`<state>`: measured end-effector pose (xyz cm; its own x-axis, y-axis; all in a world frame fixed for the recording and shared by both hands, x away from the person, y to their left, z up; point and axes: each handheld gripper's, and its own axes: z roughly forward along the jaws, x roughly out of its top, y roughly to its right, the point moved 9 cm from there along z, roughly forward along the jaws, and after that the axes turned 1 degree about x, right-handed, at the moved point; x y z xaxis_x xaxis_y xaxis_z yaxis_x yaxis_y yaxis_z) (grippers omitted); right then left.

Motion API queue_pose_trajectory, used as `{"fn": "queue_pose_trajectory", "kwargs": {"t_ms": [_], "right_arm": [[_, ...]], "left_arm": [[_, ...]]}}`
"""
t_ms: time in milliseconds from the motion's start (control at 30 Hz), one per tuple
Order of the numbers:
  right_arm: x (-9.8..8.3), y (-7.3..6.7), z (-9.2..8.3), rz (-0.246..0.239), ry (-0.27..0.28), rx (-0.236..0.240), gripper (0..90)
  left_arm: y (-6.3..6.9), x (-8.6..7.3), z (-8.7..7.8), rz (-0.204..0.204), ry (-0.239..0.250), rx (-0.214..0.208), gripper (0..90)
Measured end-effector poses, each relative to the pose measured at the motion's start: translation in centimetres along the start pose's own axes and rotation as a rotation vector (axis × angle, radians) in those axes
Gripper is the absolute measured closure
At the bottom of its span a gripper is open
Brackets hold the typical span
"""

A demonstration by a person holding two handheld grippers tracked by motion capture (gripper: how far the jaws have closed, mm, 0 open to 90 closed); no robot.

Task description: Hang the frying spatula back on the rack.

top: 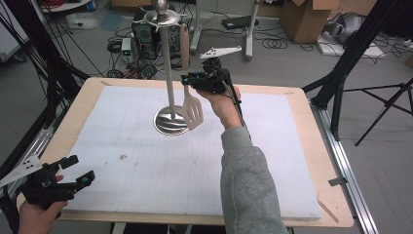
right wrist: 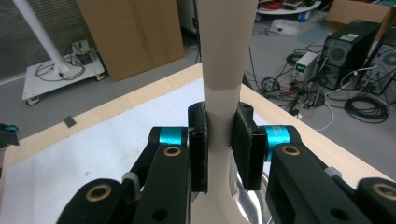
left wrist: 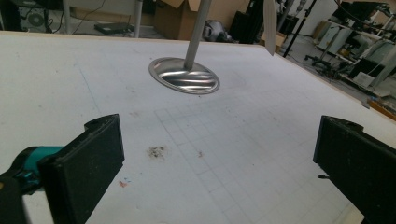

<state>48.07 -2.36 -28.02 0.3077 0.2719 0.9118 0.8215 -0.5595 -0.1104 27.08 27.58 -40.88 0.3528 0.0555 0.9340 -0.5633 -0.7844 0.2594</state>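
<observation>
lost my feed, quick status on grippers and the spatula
Right gripper shut on spatula neck, blade hanging above stand base. Left gripper open, idle at near corner. Nothing in the way.

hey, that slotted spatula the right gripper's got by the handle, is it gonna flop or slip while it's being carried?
The spatula probably stays stiff: its slotted blade hangs straight below the right gripper, with no visible sag. It looks light, being thin and slotted. Slipping seems possible, since the handle looks smooth, though the pads clamp it from both sides. It may swing against the stand beside it.
</observation>
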Motion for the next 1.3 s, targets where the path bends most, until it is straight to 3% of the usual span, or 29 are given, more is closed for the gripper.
{"fn": "queue_pose_trajectory", "kwargs": {"t_ms": [167,400,667,967,1300], "right_arm": [[-0.2,0.0,-0.2,-0.005,0.026,-0.010,73.5],[-0.6,0.4,-1.6,0.027,0.059,-0.028,44.0],[-2.0,0.0,-5.0,0.004,0.123,-0.089,23.6],[-5.5,0.3,-8.9,-0.009,0.173,-0.137,21.2],[-8.8,-0.2,-12.5,-0.017,0.199,-0.137,20.2]], "left_arm": [[0.0,0.0,-0.2,0.001,0.004,0.005,2.1],[0.2,0.1,0.2,0.005,0.005,0.001,2.1],[-0.2,0.7,0.4,-0.002,0.031,0.022,2.1],[-0.4,1.1,1.7,-0.003,0.035,0.027,2.1],[-0.4,1.4,3.3,0.003,0.045,0.015,2.1]]}}
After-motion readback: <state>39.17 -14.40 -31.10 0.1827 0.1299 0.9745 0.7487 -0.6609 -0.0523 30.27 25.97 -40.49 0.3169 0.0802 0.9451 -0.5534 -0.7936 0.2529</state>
